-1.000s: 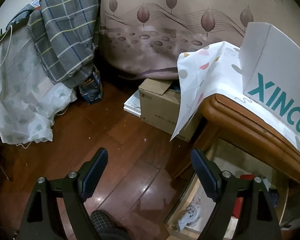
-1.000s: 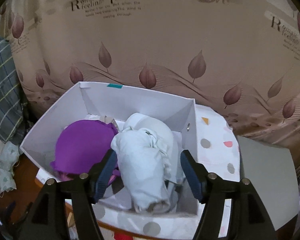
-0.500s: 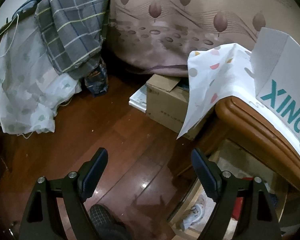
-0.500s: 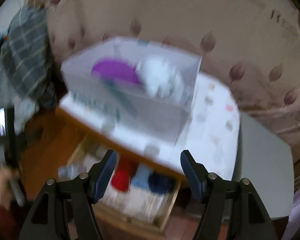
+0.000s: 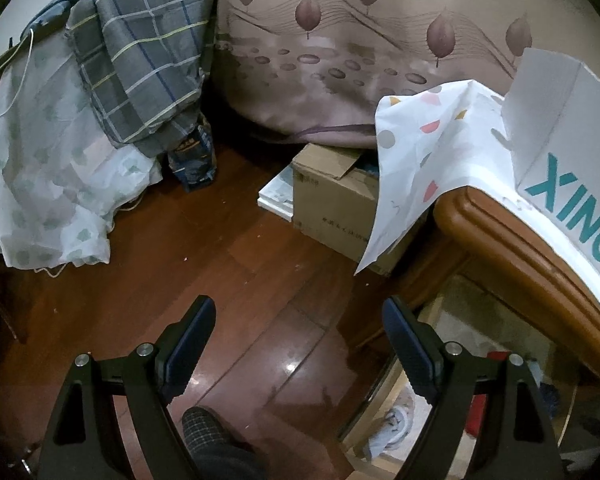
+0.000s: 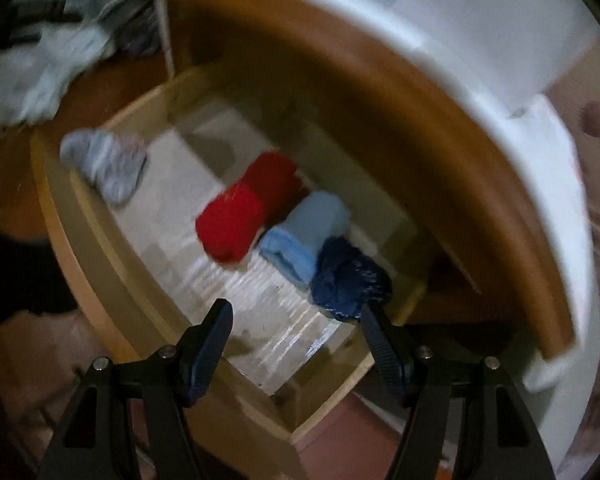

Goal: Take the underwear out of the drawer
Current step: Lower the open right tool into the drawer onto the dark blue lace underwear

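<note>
The wooden drawer [image 6: 80,224] stands pulled open under the table top. In it lie a red roll [image 6: 240,212], a light blue roll [image 6: 304,236], a dark blue roll [image 6: 348,280] and a grey-white bundle [image 6: 108,164]. My right gripper [image 6: 296,320] is open and empty, hovering above the drawer near the dark blue roll. The view is blurred. My left gripper [image 5: 296,324] is open and empty over the wooden floor, left of the drawer [image 5: 384,396], where a grey-white bundle [image 5: 392,428] shows.
A white XINC box [image 5: 568,160] stands on a dotted cloth [image 5: 424,152] on the table [image 5: 512,252]. A cardboard box [image 5: 332,204] sits on the floor beside it. A plaid blanket [image 5: 140,52] and a white sheet [image 5: 48,184] hang at left.
My right gripper has swung down from the white box on the table to above the open drawer. My left gripper has shifted only slightly.
</note>
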The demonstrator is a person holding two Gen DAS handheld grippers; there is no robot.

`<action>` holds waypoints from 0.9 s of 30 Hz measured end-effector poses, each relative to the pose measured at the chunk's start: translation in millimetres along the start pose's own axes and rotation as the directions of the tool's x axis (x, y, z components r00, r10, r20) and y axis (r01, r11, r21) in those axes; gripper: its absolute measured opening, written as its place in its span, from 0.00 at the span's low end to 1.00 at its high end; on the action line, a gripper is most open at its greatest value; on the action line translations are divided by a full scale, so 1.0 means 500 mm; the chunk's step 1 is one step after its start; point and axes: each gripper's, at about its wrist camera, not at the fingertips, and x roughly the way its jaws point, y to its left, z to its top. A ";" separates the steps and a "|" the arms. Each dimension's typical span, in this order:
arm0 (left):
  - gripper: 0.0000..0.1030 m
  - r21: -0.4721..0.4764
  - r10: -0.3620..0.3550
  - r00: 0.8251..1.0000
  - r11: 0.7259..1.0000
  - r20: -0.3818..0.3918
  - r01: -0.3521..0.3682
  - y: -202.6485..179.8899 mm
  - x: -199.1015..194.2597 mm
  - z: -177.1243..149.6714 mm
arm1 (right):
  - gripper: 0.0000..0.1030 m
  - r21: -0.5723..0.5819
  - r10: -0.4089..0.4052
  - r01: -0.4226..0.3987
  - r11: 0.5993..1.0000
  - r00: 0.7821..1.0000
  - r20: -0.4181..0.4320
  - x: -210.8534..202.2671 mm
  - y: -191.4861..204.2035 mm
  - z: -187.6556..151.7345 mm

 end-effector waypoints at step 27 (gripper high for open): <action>0.82 0.101 0.020 0.999 0.995 -0.025 -0.017 -0.041 0.025 -0.015 | 0.66 -0.360 -0.055 0.010 0.933 0.992 -0.113 0.249 -0.047 0.025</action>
